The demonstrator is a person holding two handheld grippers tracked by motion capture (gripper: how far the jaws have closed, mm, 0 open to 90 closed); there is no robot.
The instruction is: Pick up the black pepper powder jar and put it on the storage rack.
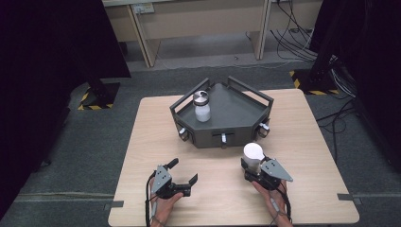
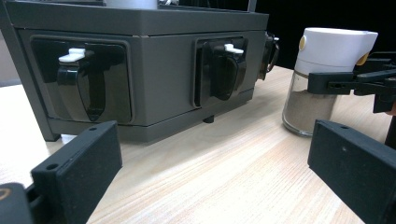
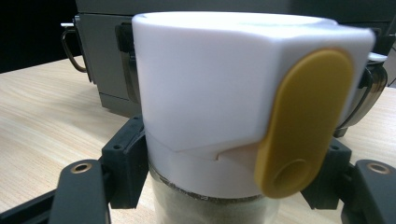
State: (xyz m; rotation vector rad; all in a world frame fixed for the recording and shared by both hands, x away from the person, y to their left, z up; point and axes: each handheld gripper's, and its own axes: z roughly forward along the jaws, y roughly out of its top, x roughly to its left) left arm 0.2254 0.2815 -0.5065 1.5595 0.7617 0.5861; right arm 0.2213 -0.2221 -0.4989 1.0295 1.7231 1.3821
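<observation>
The right gripper (image 1: 255, 174), low and right of centre in the high view, has its black jaws pinched on the clear glass shaker jar with a white cap and a yellow oval tab (image 1: 254, 158), which stands upright on the pale wooden tabletop (image 1: 307, 156) just in front of the dark grey angular tray-stand (image 1: 236, 111). In the right gripper view the jaws press on the jar right below the cap, on the glass neck above the tan powder. The left gripper (image 1: 182, 176), lower left of centre, is spread wide with nothing between its jaws (it looks to be idling, from where I stand). To my eye the risk lies in that grip: smooth glass held by narrow jaws could slip or swivel if the jar is lifted fast, and a tilt might shake powder out should the yellow tab be loose. The tray-stand's front wall stands close behind the jar, so a careless lift toward it might knock the jar against the wall or against the silver knob (image 1: 263, 128) at the right corner. Counting up: two grippers, one tray-stand, and two jars, namely the held one and a small white bottle with a metal lid (image 1: 202, 106) standing on the tray toward its left side. On the tray's front faces I make out three small knobs.
</observation>
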